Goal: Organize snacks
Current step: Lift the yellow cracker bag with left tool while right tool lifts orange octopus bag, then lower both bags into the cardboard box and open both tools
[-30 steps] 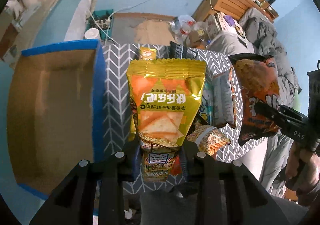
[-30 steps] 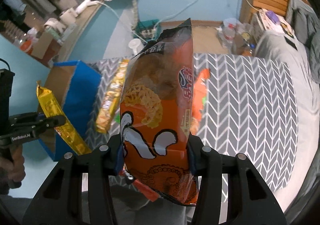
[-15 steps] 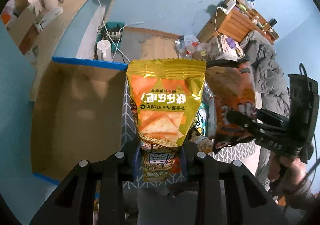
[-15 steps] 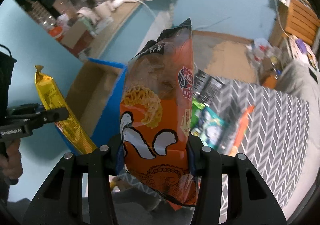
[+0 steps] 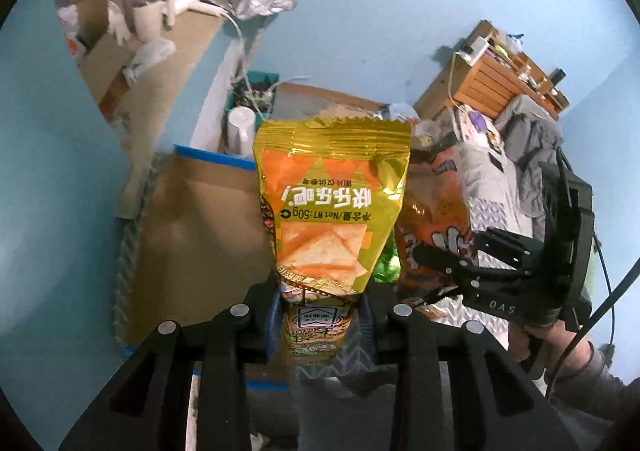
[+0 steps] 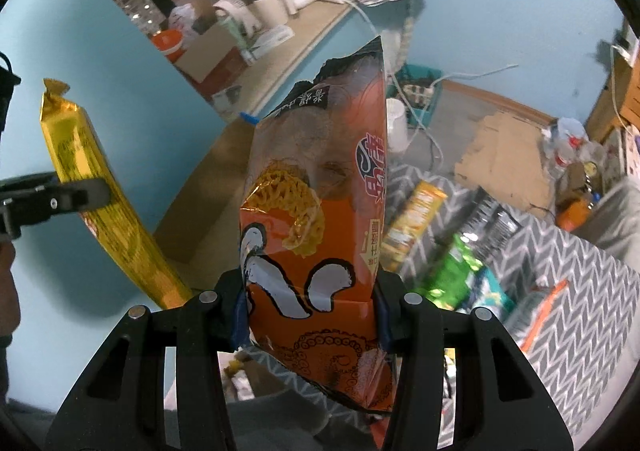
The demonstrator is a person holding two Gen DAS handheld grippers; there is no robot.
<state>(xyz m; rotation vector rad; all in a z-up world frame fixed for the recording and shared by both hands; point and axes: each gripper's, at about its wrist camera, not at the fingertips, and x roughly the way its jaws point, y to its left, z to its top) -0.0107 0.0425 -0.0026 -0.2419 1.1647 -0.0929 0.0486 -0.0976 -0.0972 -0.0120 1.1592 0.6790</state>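
Note:
My left gripper (image 5: 320,315) is shut on a yellow chip bag (image 5: 330,211) and holds it upright above the open cardboard box (image 5: 200,235) with blue edges. My right gripper (image 6: 312,311) is shut on an orange noodle-snack bag (image 6: 316,235), also held up near the box (image 6: 200,219). In the left wrist view the right gripper (image 5: 436,263) and its orange bag (image 5: 436,211) are just right of the yellow bag. In the right wrist view the left gripper (image 6: 80,195) holds the yellow bag (image 6: 100,211) edge-on at the left.
Several snack packs, a yellow one (image 6: 412,227) and a green one (image 6: 456,271) among them, lie on the grey chevron cloth (image 6: 580,291). A wooden shelf (image 5: 496,79) stands far right. Cardboard and cables lie on the floor behind the box.
Both grippers have swung left with their bags, from over the chevron cloth to over the cardboard box. The two bags have come closer together.

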